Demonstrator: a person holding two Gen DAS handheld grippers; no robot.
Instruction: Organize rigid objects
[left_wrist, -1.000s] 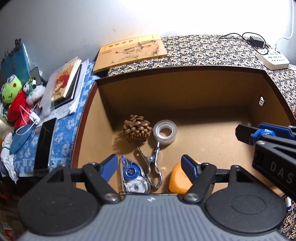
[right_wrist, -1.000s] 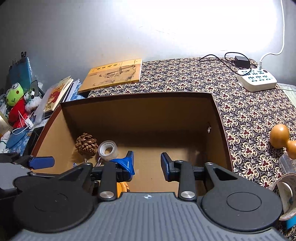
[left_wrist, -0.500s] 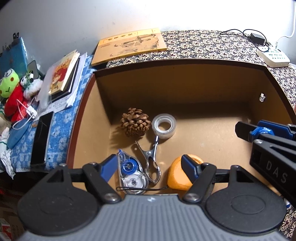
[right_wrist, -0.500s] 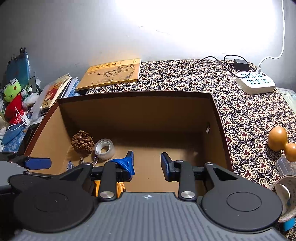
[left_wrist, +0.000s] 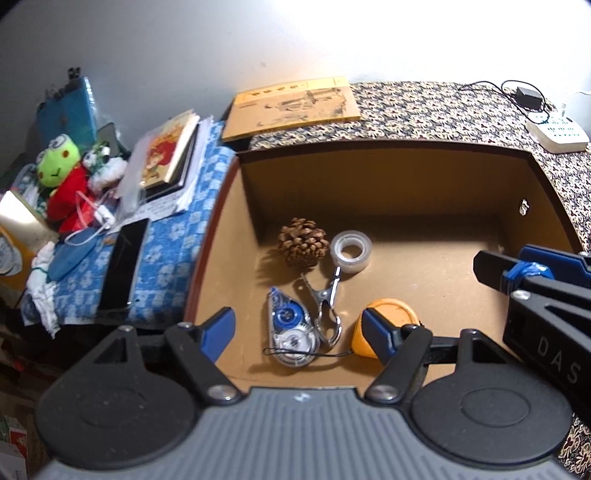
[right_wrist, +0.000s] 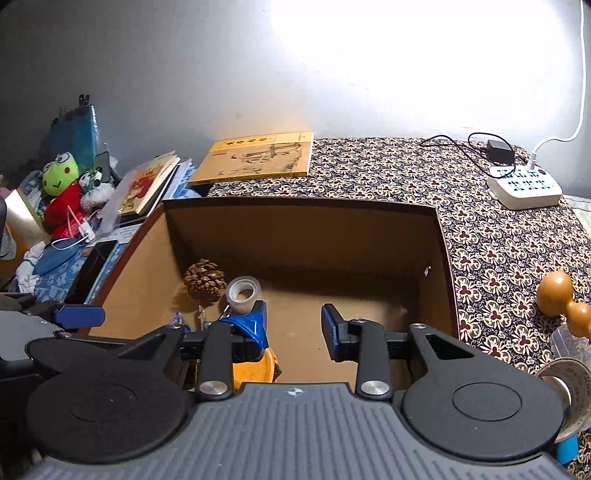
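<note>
- Patterned cloth (right_wrist: 498, 236) covers the tabletop on the right, a blue checked cloth (left_wrist: 166, 258) covers the left, and a pale wall stands behind.
- Big brown box (left_wrist: 369, 155) sits open-topped in the middle, between the two cloths.
- Yellow book (left_wrist: 291, 107) lies flat just behind the box; a white power strip (right_wrist: 524, 186) rests far right on the patterned cloth.
- Left gripper (left_wrist: 299, 328) hangs over the box's near edge, fingers spread wide, nothing between them.
- Right gripper (right_wrist: 293, 325) hovers over the box floor too, fingers parted and holding nothing.
- Inside the box, left half: a pine cone (left_wrist: 303, 242) with a tape roll (left_wrist: 351, 251) just beside it.
- Nearer the camera, an orange case (left_wrist: 391, 317) lies partly behind the left gripper's right finger.
- Correction tape (left_wrist: 291, 328) and a metal clip (left_wrist: 325, 299) lie side by side, the clip's tip reaching the tape roll.
- Frog plush (left_wrist: 59, 158) sits among clutter at far left, with a dark phone (left_wrist: 122, 266) flat on the blue cloth.
</note>
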